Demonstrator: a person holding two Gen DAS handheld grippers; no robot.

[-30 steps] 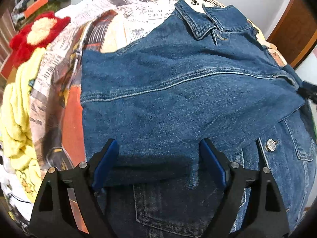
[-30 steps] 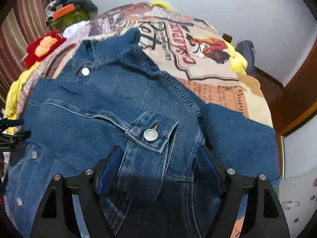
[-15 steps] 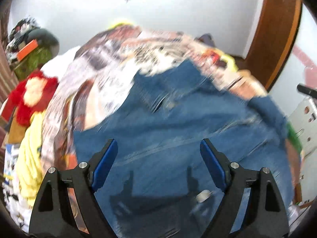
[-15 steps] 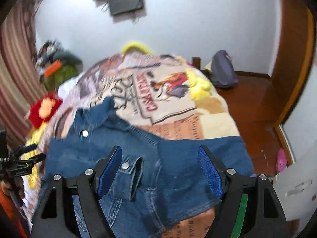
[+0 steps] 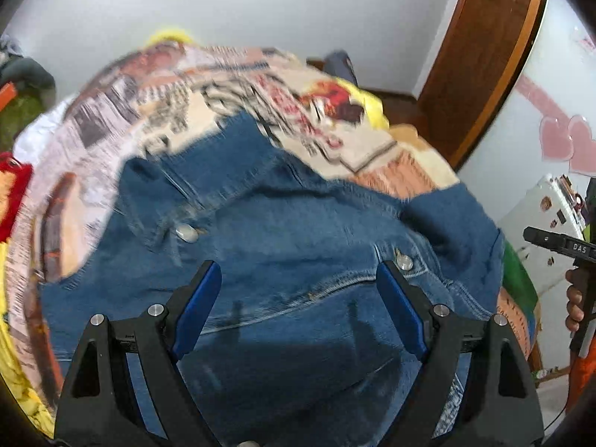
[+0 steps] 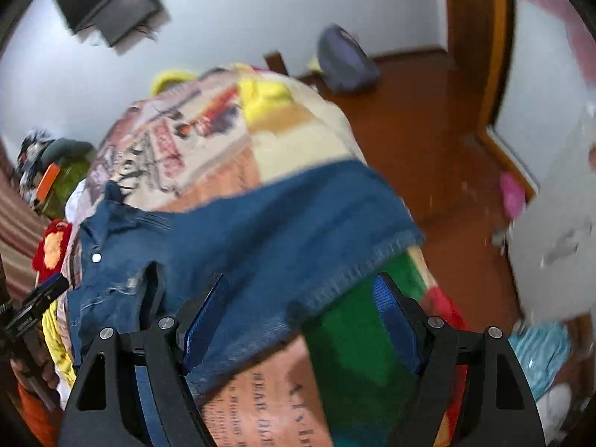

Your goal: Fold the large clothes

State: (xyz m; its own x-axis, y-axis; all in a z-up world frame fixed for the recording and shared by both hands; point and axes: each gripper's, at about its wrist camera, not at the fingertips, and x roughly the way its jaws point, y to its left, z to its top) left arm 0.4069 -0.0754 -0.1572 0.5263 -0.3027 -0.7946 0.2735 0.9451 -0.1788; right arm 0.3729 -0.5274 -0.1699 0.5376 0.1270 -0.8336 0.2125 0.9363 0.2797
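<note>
Denim jacket (image 5: 283,246) lies below and ahead of both grippers, spread on the printed blanket (image 5: 193,85); one sleeve (image 6: 298,223) out flat, folding judged largely outstanding. Left gripper (image 5: 298,316) and right gripper (image 6: 301,320) wide, empty. Bedroom: white wall, wooden floor (image 6: 428,119)

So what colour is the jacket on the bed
Blue denim jacket with silver metal buttons; it shows best in the left wrist view.

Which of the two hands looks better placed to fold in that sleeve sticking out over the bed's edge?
Probably the right gripper: its open jaws hang right over the denim jacket's outstretched sleeve. The left gripper faces the chest.
</note>
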